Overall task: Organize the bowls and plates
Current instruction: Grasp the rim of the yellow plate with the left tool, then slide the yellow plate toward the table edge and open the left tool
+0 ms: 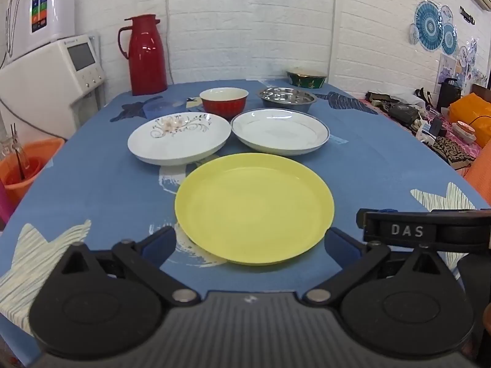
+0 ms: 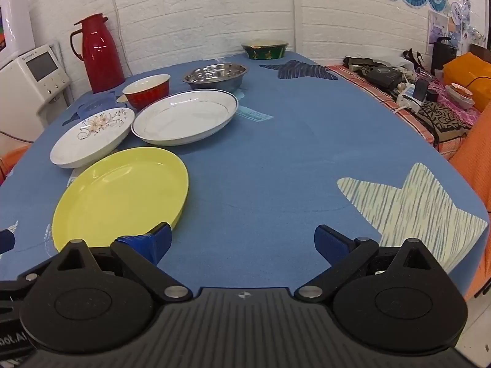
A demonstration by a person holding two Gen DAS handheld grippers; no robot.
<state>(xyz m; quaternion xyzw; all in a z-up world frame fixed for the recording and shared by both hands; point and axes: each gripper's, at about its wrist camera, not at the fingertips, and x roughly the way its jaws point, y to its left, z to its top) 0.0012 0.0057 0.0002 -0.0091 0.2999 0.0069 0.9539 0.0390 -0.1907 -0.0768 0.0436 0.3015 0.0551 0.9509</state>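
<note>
Yellow plate [image 1: 254, 208]: near the table's [image 1: 92, 184] front edge, flat. Behind it, floral plate [image 1: 179, 138] and blue-rimmed plate [image 1: 280, 132], side by side; then red bowl [image 1: 224, 101] and steel bowl [image 1: 287, 98]; green bowl [image 1: 307, 78] at the far edge (contents apparently none, view poor). Left gripper [image 1: 251, 245] spread wide, flanking the yellow plate's near rim; right gripper [image 2: 242, 243] likewise spread, empty.

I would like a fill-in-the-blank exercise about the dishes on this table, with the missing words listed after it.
1. The plate nearest the left gripper is ____ in colour.
2. The white plate left of the blue-rimmed plate bears a ____ pattern.
3. The steel bowl stands to the right of the ____ bowl.
4. Both grippers, the right gripper included, are ____ and hold nothing.

Missing words: yellow; flower; red; open
</note>
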